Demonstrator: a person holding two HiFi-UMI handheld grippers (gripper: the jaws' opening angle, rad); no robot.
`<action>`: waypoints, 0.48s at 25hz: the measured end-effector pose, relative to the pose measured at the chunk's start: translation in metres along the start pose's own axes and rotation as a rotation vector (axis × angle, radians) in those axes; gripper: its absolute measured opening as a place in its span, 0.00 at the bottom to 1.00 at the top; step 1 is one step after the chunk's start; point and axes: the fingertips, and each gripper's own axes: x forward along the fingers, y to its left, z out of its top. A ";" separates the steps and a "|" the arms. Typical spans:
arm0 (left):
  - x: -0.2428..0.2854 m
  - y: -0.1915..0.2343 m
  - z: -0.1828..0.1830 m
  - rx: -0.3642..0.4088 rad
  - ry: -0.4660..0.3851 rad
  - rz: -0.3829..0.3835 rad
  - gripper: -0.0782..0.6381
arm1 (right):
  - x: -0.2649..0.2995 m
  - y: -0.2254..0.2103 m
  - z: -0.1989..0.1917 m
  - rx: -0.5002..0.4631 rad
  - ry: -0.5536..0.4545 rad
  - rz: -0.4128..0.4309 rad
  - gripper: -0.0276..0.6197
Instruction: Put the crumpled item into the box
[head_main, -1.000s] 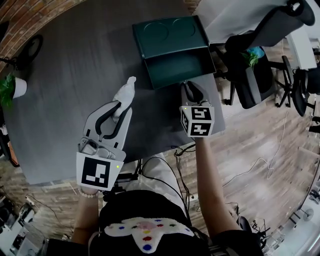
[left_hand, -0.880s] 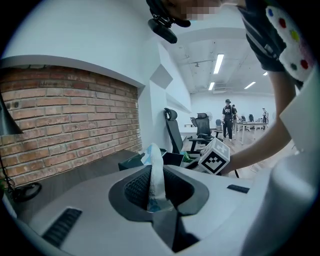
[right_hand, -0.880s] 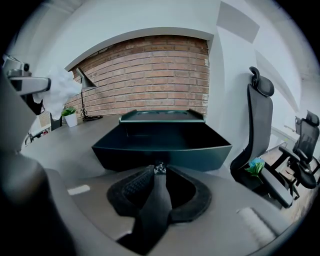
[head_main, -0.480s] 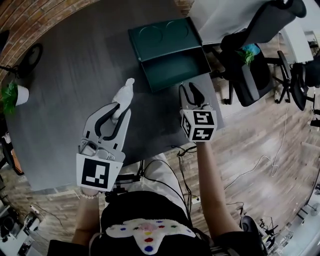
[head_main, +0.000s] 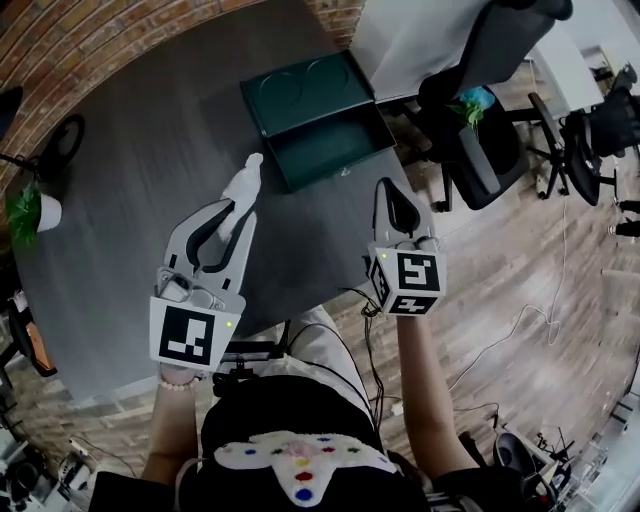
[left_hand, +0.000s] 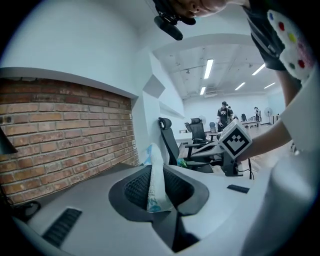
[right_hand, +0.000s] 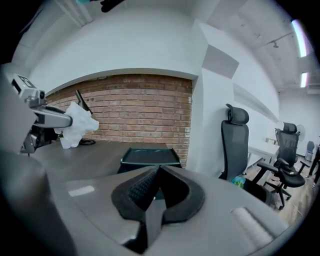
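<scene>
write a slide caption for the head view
Left claw shut on crumpled white paper, right claw shut and empty, open green box ahead on the grey table.

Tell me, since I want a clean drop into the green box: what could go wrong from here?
1. The left hand-held gripper pinches the crumpled item by one end. The loose top sticks out past the jaws and could slip free over the table before reaching the box.
2. The box sits near the table's edge. A nudge on release might shift it, and the right hand-held gripper, shut and empty, isn't steadying it.
</scene>
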 end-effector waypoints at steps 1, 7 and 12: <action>-0.001 -0.001 0.003 0.008 -0.009 -0.004 0.20 | -0.008 0.000 0.005 0.002 -0.012 -0.006 0.06; -0.007 -0.005 0.026 0.050 -0.048 -0.027 0.20 | -0.048 0.000 0.032 -0.009 -0.066 -0.026 0.06; -0.011 -0.010 0.042 0.073 -0.073 -0.038 0.20 | -0.076 -0.003 0.053 0.004 -0.110 -0.050 0.06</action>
